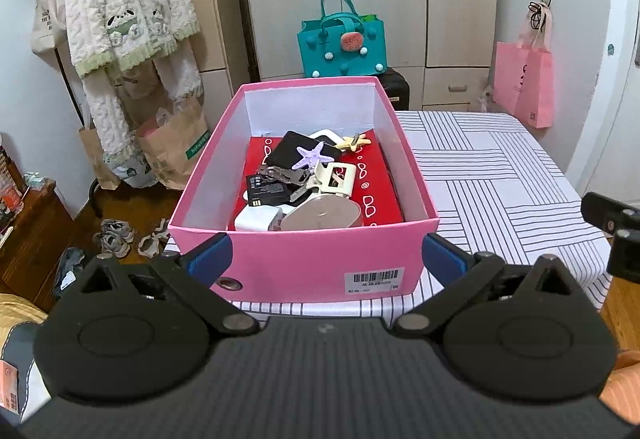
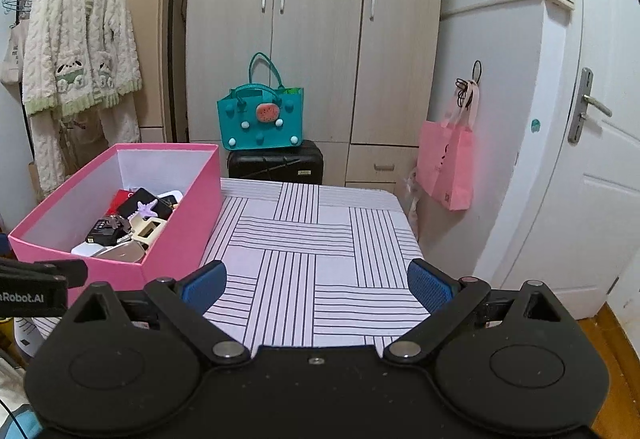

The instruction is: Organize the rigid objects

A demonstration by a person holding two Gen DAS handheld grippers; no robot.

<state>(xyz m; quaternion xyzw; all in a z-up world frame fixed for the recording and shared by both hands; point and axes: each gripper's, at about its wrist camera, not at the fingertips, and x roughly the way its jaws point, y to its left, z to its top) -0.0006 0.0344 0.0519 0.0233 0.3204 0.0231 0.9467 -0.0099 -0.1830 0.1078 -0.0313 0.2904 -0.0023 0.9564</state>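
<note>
My left gripper (image 1: 326, 253): wide open, holds nothing.
My right gripper (image 2: 316, 281): wide open, empty, over the striped tablecloth (image 2: 320, 239).
Pink cardboard box (image 1: 280, 259): right before my left gripper, long side pointing away.
Nearer: left.

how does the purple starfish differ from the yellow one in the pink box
The purple starfish is larger than the yellow starfish. The purple one lies on a black case near the middle of the pile, while the yellow one sits farther back, toward the pink box's far wall, beside a white item. Both are small star-shaped pieces lying inside the pink box, above the red box.
</note>
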